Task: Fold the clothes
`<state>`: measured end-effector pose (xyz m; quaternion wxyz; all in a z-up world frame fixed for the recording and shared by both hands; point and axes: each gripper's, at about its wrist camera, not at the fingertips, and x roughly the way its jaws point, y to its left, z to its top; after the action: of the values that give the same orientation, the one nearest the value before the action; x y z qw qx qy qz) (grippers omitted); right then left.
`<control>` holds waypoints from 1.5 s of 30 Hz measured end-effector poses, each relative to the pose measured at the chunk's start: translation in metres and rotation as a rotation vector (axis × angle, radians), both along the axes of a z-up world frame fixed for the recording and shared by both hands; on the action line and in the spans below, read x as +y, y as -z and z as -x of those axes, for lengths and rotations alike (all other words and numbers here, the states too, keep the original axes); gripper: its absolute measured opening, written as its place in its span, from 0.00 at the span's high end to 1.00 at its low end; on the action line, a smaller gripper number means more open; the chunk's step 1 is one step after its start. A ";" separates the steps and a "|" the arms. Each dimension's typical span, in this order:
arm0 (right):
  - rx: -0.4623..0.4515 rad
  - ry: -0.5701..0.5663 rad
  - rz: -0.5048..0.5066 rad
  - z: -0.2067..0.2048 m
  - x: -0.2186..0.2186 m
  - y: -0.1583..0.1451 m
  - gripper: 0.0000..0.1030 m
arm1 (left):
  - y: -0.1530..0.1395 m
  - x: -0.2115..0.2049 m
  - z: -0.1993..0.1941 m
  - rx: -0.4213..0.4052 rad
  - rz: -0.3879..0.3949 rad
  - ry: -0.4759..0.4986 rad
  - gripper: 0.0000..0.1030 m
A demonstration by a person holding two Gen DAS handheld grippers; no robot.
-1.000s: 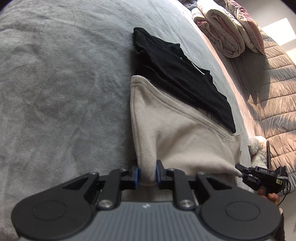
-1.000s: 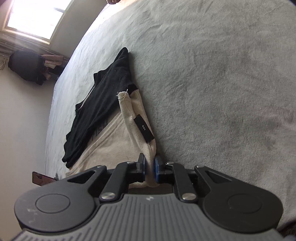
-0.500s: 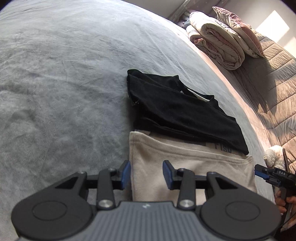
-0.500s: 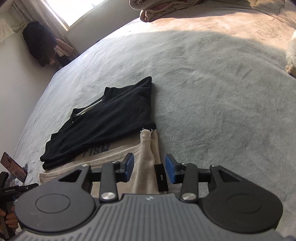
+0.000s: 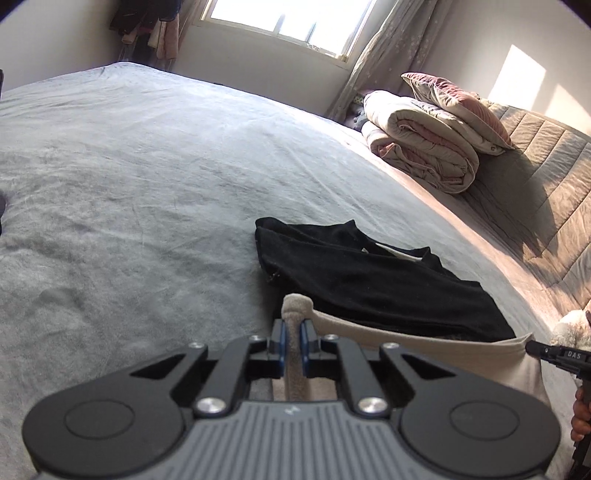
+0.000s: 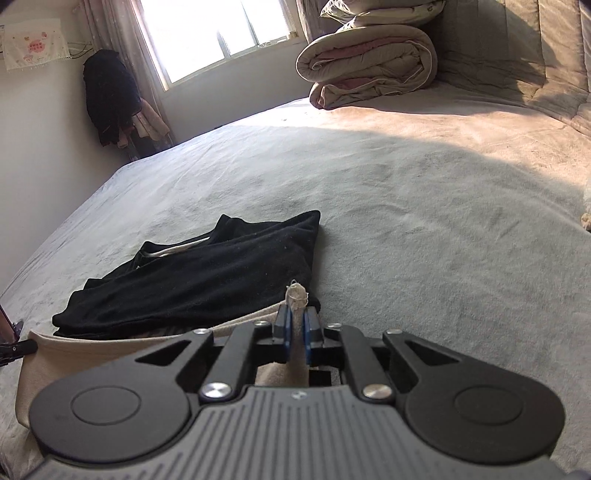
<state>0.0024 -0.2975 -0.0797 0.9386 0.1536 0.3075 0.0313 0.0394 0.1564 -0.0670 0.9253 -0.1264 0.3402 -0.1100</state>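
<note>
Now both grippers grasp the beige cloth (image 5: pixel 424 341) at its two near corners. The left gripper (image 5: pixel 291 341) has its jaws closing, and they are clenched on a bunched corner that sticks up past the blue pads (image 5: pixel 282 341). The right gripper (image 6: pixel 295 332) has come shut on the other corner, where a small frayed thread shows at the tip. Between the two corners the edge of the cloth hangs in a slack curve, raised a little from the bed (image 5: pixel 129 221).

The far part of the beige cloth lies under a black garment (image 5: pixel 369 273), which rests crumpled on the grey bed cover, just beyond the grippers. In the left view the right gripper's tip (image 5: pixel 554 356) shows at the right edge, touching the cloth's corner, with a hand (image 5: pixel 581 417) below it.

Far on the right, a rolled duvet (image 5: pixel 421 155) with a pillow (image 5: pixel 458 107) on it lies near the window (image 5: pixel 277 26). Dark clothes (image 6: pixel 109 98) hang in the far left corner.
</note>
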 end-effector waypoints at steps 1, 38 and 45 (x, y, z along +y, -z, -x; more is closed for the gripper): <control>0.009 0.000 0.011 -0.003 0.001 0.003 0.92 | 0.002 -0.003 -0.002 0.003 -0.016 0.000 0.92; 0.028 -0.486 0.319 -0.051 0.138 0.014 0.71 | 0.020 -0.119 0.052 -0.035 -0.200 0.716 0.76; 0.028 -0.473 0.232 -0.022 0.122 -0.010 0.71 | 0.013 -0.099 0.042 -0.016 -0.123 0.631 0.75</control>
<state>0.0245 -0.1757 -0.0701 0.9122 -0.0310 0.3492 0.2122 -0.0024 0.0574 -0.0805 0.8541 0.0424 0.3611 -0.3719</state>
